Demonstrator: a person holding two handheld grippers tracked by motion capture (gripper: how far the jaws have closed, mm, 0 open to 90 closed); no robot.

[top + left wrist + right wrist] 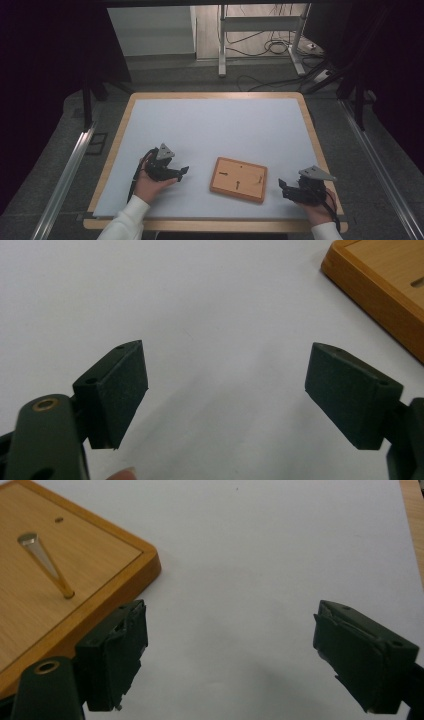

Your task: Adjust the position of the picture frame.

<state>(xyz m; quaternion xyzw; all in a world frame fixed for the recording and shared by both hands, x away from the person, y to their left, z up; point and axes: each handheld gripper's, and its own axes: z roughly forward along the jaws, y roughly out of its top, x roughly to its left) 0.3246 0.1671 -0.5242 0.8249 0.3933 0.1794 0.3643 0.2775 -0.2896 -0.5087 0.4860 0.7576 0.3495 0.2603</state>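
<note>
I see a pale grey tabletop (210, 130) with a light wood edge, set on a grey floor. Black curtains hang at 9 and 3 o'clock; a metal frame with loose cables (265, 45) stands at 12 o'clock. A shallow wooden board (238, 179) lies flat toward 6 o'clock, a thin metal pin (46, 565) standing from its face. My left tongs (184, 171) rest at 8 o'clock, jaws wide apart and holding nothing, near the board. My right tongs (282, 186) sit at 4 o'clock, also spread wide and empty, one jaw just beside the board's corner.
</note>
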